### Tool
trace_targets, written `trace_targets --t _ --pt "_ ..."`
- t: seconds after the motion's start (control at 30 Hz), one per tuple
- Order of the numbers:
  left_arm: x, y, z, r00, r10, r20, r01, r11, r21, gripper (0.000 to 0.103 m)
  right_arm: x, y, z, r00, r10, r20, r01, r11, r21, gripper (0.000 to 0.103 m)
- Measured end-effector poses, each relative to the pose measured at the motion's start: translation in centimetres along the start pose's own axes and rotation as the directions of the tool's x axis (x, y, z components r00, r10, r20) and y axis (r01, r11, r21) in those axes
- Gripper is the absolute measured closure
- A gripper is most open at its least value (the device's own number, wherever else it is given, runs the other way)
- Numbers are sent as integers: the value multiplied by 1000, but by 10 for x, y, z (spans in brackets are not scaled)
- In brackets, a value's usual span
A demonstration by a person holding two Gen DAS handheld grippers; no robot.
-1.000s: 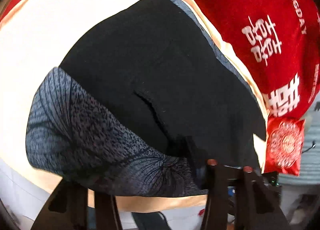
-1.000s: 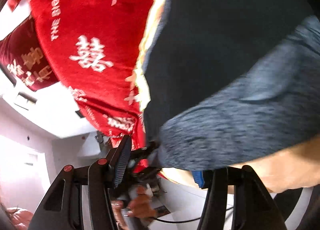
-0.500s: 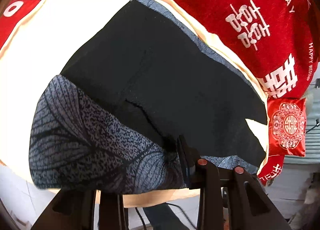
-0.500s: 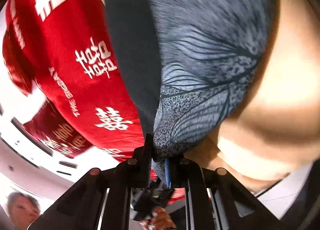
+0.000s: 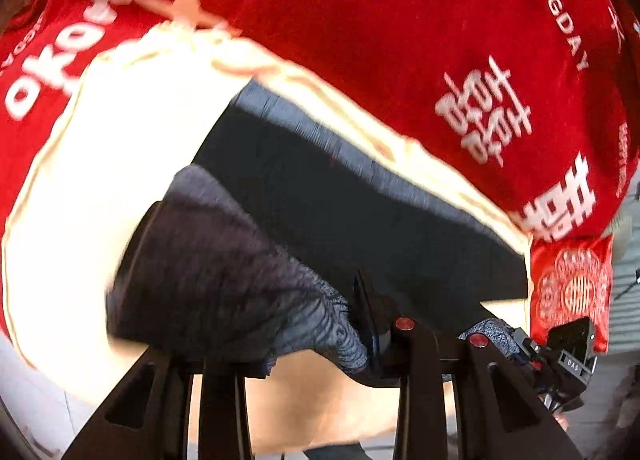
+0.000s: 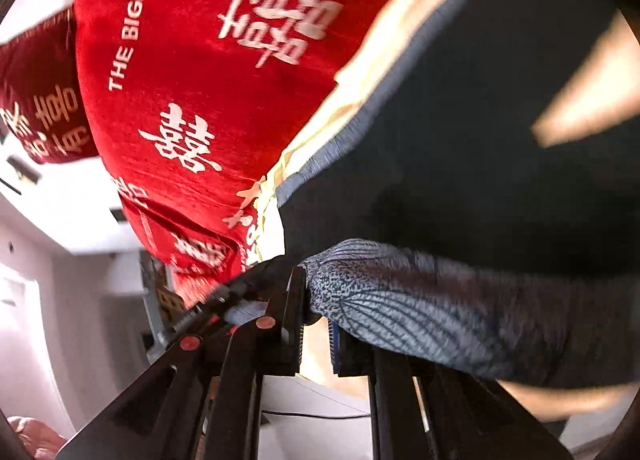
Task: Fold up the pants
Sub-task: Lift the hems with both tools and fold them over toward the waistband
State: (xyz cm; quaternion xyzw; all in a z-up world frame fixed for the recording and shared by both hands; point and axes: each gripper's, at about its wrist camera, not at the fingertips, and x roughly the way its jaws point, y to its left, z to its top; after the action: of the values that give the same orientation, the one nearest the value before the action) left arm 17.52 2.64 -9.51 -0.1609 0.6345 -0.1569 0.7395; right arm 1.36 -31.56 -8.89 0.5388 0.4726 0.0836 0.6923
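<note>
**Pants hem lifted by both grippers over a cream sheet**

Red bedding printed with white characters and the words "THE BIGDAY" fills the far part of both views. Nearer lies a cream sheet, and on it the pants — dark fabric with a grey-blue leaf-print band along the hem. The far edge of the pants lies flat beside the sheet's border; the near printed edge is raised off the sheet and sags in a blurred fold between the two tools.

The left gripper points steeply down at the bed. Its jaws stand partly apart with the printed hem bunched between them, the cloth pressed against the right-hand finger. The right gripper is tilted more shallowly and rolled to one side; its jaws are nearly together, pinching a corner of the printed hem, which fans out to the right from the pinch.

Only the left wrist view shows a small red embroidered pillow at the right edge of the bed, and the other tool's black body below it. Only the right wrist view shows the white room wall on the left and a second dark red cushion far left.
</note>
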Motion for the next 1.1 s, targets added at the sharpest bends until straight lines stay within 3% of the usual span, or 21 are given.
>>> trace_targets --t 0.13,0.23,0.33,0.5,0.57,0.6,0.63,0.67,0.7,0.77,0.8,0.83,0.9,0.93,1.0,1.07,1.1 --pt "27 -21 48 997 54 47 -55 998 32 68 30 15 78 994 -82 -72 77 994 -71 92" --pt "61 -24 80 990 121 79 -124 992 38 68 64 4 131 980 -139 -140 124 987 -105 90" --pt "97 -14 97 980 185 77 -186 983 6 58 101 -17 170 961 -200 -190 184 978 -97 90" --pt "127 -8 110 962 266 56 -264 964 -29 55 132 -44 193 935 -248 -253 245 968 -46 88" --pt "119 -13 111 959 278 62 -277 961 -18 54 130 -38 192 933 -247 -262 239 969 -62 79" --pt "111 -15 110 955 287 74 -287 958 -8 45 128 -32 191 932 -254 -259 238 967 -93 63" --pt "100 -18 108 943 318 101 -320 948 -2 27 125 -17 187 928 -280 -246 244 955 -168 39" --pt "88 -21 105 927 349 139 -352 936 1 21 122 -5 183 924 -305 -229 253 939 -232 31" --pt "79 -24 103 920 357 163 -363 932 9 21 118 9 178 923 -326 -203 260 920 -294 30" --pt "71 -30 98 915 368 165 -379 925 42 21 111 37 162 912 -387 -137 294 848 -441 30" --pt "74 -33 96 914 377 151 -390 919 62 21 111 46 154 903 -412 -122 308 819 -483 37" --pt "80 -36 94 914 383 133 -395 915 85 21 114 53 147 894 -434 -110 320 791 -522 55" --pt "104 -41 91 909 406 94 -415 901 127 21 129 56 140 872 -473 -124 335 763 -552 69" --pt "117 -41 91 906 416 79 -423 896 135 21 145 53 141 849 -511 -134 360 745 -561 69" --pt "142 -42 93 899 434 64 -438 889 130 21 162 41 146 832 -539 -136 383 733 -562 69" --pt "166 -38 95 871 486 74 -491 864 112 20 175 20 157 798 -596 -94 448 690 -569 76" --pt "169 -38 96 863 496 98 -505 856 109 15 177 15 161 800 -595 -76 458 688 -563 79"
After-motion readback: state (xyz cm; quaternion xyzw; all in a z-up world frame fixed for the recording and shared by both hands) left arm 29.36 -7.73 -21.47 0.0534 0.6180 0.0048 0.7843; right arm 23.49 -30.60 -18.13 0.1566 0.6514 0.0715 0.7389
